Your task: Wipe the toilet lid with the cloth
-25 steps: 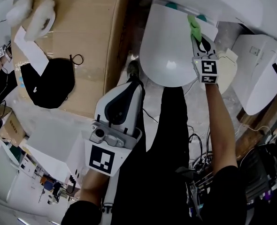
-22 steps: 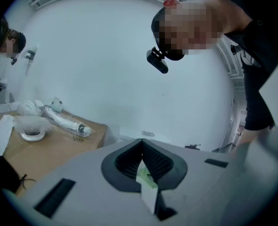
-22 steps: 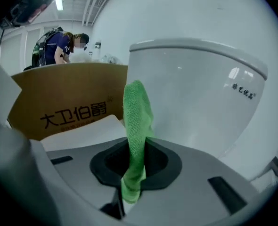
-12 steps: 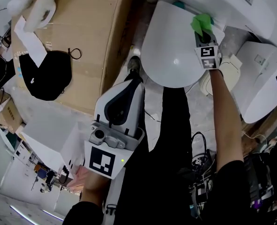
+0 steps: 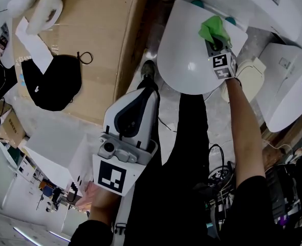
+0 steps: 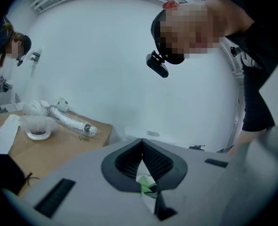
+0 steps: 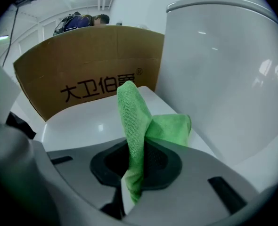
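Note:
In the head view the closed white toilet lid [image 5: 189, 60] lies ahead of the person's legs. A green cloth [image 5: 214, 29] rests bunched on its rear right part, below the tank [image 5: 253, 1]. My right gripper [image 5: 216, 40] is shut on the cloth and reaches over the lid's right side. In the right gripper view the cloth [image 7: 136, 131] stands up out of the closed jaws, with the lid [image 7: 82, 124] under it. My left gripper [image 5: 139, 94] is held back near the person's thigh, away from the toilet. Its jaws [image 6: 142, 147] meet with nothing held and face a white wall.
A large cardboard box [image 5: 100, 40] stands left of the toilet, with a black bag [image 5: 51, 83] and white packaging [image 5: 36, 9] on it. More white toilet parts [image 5: 289, 86] and a beige piece [image 5: 251, 78] crowd the right. Cables [image 5: 217, 181] lie on the floor by the person's legs.
My right gripper has slid the cloth from the lid's rear right edge a little leftward onto the lid. The left gripper has stayed where it was.

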Demonstrator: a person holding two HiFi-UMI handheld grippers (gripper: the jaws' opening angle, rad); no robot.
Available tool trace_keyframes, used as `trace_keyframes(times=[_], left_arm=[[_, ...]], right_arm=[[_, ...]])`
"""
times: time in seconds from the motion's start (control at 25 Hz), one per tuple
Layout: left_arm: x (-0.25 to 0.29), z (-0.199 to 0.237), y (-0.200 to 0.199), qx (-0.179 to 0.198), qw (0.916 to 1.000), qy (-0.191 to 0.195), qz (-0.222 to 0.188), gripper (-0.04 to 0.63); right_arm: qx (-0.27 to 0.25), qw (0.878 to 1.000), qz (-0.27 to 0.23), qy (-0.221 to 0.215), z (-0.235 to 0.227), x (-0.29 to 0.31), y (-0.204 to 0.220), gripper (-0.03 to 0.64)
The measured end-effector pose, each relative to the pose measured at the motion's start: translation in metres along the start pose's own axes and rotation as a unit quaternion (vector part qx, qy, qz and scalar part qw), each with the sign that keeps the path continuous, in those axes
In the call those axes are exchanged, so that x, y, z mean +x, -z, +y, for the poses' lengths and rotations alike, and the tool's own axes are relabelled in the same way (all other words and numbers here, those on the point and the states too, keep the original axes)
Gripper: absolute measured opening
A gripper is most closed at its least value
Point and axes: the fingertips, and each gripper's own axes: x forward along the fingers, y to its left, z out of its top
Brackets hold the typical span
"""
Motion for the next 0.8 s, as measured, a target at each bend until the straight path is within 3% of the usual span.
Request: trace_keyframes(times=[0.32, 0.8], left_arm=[[-0.02, 0.013, 0.0, 0.0, 1.0, 0.005, -0.002, 0.002], [-0.043, 0.024, 0.004, -0.006, 0.9999, -0.006, -0.007, 0.002]], right_arm=[[-0.052, 0.997, 0.002, -0.063, 0.116, -0.01, 0.013, 0.049], [-0.069, 0.986, 0.022, -0.153, 0.268, -0.035, 0.04, 0.049]])
